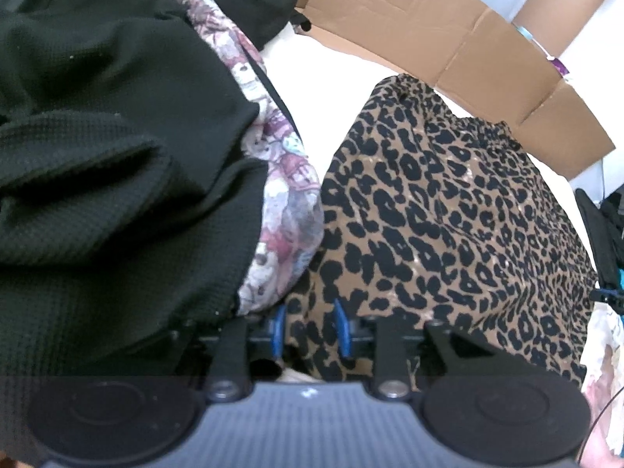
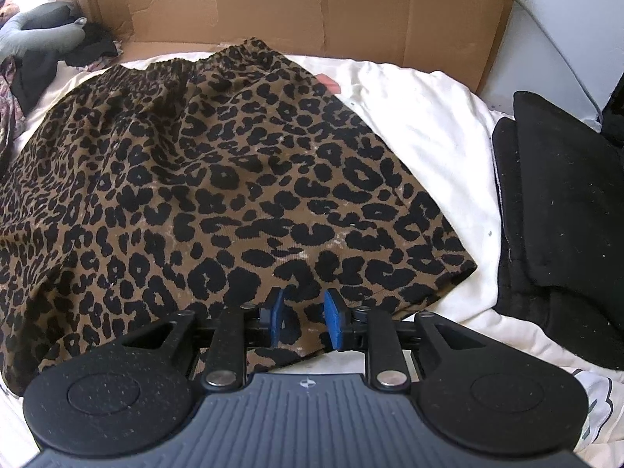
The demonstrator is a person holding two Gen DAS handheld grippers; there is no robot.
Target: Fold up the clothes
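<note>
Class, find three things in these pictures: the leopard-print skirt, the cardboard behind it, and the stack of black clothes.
Leopard-print skirt [image 2: 234, 179]: right wrist view, middle of the spread fabric.
Cardboard [image 2: 351, 4]: right wrist view, flat upright panel behind the skirt.
Stack of black clothes [image 2: 565, 202]: right wrist view, top folded piece at the right.

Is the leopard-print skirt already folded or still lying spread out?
Spread out: the leopard-print skirt lies flat on the white sheet, waistband and hem both visible, no fold seen.

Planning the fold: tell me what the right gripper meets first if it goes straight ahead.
The leopard-print skirt: its hem already lies between the open blue pads of the right gripper. Whether they touch it is unclear.
</note>
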